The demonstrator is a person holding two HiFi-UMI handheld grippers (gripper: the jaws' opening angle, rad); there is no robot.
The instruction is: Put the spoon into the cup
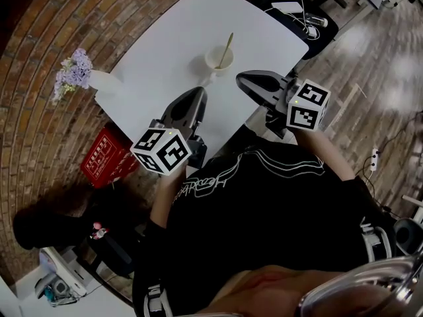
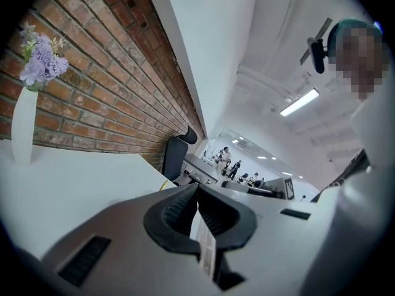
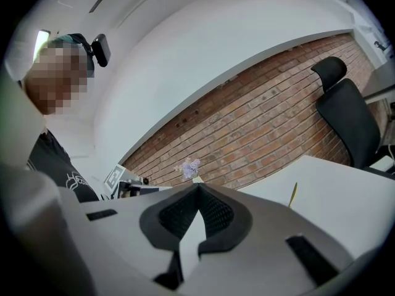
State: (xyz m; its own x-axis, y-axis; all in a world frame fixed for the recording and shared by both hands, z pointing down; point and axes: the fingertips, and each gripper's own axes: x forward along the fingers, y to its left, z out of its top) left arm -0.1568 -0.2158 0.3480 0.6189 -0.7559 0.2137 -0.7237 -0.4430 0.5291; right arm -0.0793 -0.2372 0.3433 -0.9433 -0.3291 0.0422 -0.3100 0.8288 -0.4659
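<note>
A white cup (image 1: 217, 59) stands on the white table (image 1: 165, 51), toward its far side. A gold spoon (image 1: 227, 47) leans inside the cup, handle up. In the right gripper view only the tip of the spoon's handle (image 3: 294, 194) shows, past the jaw. My left gripper (image 1: 198, 92) hovers over the table's near edge, below and left of the cup. It is shut with nothing in it (image 2: 196, 187). My right gripper (image 1: 242, 79) is just right of the cup and apart from it. It is also shut and empty (image 3: 199, 185).
A white vase of purple flowers (image 1: 78, 73) stands at the table's left corner by the brick wall (image 1: 39, 38). A red box (image 1: 106, 154) lies on the floor below it. A black chair (image 1: 301, 15) with white items sits beyond the table's far right.
</note>
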